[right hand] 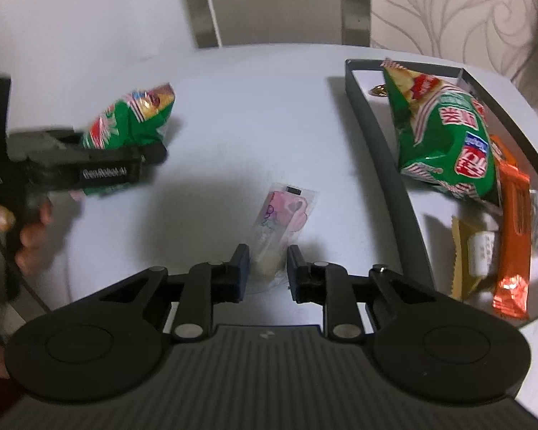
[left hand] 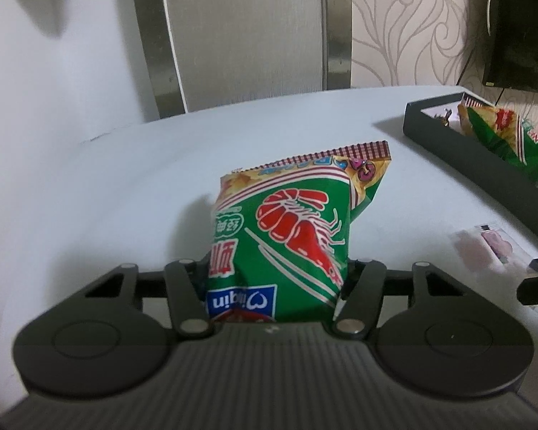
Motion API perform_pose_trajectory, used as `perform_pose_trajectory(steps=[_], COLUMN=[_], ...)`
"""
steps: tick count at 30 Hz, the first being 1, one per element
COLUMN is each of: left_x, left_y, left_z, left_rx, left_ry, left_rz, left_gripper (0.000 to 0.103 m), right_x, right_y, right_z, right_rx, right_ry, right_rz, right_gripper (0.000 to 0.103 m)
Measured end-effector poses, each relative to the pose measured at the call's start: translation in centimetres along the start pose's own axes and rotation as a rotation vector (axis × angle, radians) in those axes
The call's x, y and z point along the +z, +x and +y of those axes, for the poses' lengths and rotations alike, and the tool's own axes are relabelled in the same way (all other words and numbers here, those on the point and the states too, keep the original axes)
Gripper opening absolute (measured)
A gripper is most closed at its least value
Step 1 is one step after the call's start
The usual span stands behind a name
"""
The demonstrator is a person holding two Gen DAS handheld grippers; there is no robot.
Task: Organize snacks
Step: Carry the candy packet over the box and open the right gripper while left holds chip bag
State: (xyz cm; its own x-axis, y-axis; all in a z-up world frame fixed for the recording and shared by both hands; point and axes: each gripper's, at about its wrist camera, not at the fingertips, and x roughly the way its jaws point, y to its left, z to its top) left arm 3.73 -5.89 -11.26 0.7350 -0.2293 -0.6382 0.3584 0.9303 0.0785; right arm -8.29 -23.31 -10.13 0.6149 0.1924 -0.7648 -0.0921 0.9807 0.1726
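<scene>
1. Left wrist view: the left tool [left hand: 274, 268] is clamped on a green shrimp-snack bag [left hand: 287, 229], which stands upright between its fingers above the white surface [left hand: 125, 179].
2. Same view: a dark tray [left hand: 448, 143] lies to the right of that bag, well apart from it, with a second green bag [left hand: 509, 136] inside.
3. Same view: a clear pink-printed packet [left hand: 487, 247] lies flat on the surface between the held bag and the tray's near wall.
4. Right wrist view: the right tool [right hand: 268, 268] has its fingers drawn close about the near end of the clear packet [right hand: 283, 222]; whether the pads press on it cannot be told.
5. Same view: the tray [right hand: 380, 150] sits to the right of the packet and holds a green bag [right hand: 444, 136], an orange wrapper [right hand: 513, 236] and a gold-edged sachet [right hand: 473, 254].
6. Same view: left of the packet, the left tool [right hand: 140, 150], held by a hand [right hand: 28, 229], grips the first green bag [right hand: 132, 118].
</scene>
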Motion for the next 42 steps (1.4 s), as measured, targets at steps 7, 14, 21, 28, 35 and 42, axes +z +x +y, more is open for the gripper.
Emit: perform_pose_trajectory(steps=[7,14,21,28,35,42], left_x=[0.4,0.3,1.8,3.5,4.8,6.0], left_y=[-0.2,0.3,-0.1,-0.3,-0.5,-0.8], left_z=[-0.3,-0.5,-1.3,-2.3,-3.6,-5.1], left_rx=[0.000,0.016,0.005,-0.008,-0.029,-0.062], left_ry=[0.006,0.016,0.021,0.012,0.005,-0.002], left_rz=[-0.014,0.011,-0.031,-0.063,-0.084,-0.104], left_gripper=[0.061,0.061,0.061,0.061,0.061,0.061], right_x=[-0.3,-0.5,-0.5,-0.7,-0.9,-1.0], right_y=[-1.9,-3.2,-5.3,-7.2,-8.6,-10.0], right_z=[-0.1,-0.4,-0.6,-0.7,-1.0,-1.9], right_rx=[0.020,0.036,0.070,0.091,0.103,0.095], right_ry=[0.020,0.046,0.094,0.103,0.100,0.116], right_rz=[-0.042,-0.057,-0.086,-0.111,-0.127,-0.159], right_gripper=[0.026,0.026,0.026,0.026,0.026,0.026])
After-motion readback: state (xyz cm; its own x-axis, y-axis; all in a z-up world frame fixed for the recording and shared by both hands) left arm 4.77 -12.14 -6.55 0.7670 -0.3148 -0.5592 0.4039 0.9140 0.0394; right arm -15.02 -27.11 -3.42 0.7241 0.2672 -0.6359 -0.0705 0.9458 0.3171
